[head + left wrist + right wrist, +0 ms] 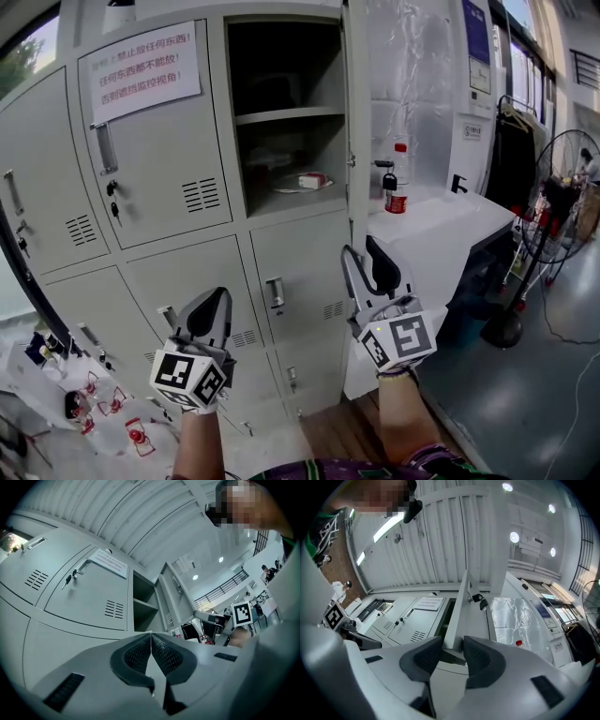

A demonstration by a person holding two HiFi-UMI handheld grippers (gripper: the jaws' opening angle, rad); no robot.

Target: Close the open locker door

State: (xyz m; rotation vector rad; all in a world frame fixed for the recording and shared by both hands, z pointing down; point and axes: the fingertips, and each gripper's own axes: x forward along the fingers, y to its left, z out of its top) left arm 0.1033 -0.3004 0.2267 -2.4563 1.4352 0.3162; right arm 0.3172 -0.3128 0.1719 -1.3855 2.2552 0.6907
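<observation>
Locker bank point(178, 272): one, grey metal, filling the left and centre of the head view. One compartment point(286, 66) in the upper row stands open, and every other door in view is closed.

Table point(441, 225): one, white, just to the right of the bank.

Door point(357, 112): one, swung fully out and seen edge-on at the right side of the open compartment, above the table's near corner.

Fan point(562, 187): one, a floor model, far right.

Shelf point(289, 115): one, dividing the open compartment into two levels.

Notice point(141, 70): one printed sheet on the closed door left of the opening.

Grippers: two.
- Left gripper point(214, 302): jaws fully together with nothing between them, held low before the closed lower doors.
- Right gripper point(366, 262): jaws partly apart and holding nothing. It sits just under the door's bottom corner, and the door's edge lines up in the gap; contact cannot be confirmed.

Bottle point(399, 183): one, red-capped, upright on the table.

Keys point(112, 199): two sets, each hanging from a closed door's lock.

Box point(312, 180): one, small, red and white, on the lower level.
</observation>
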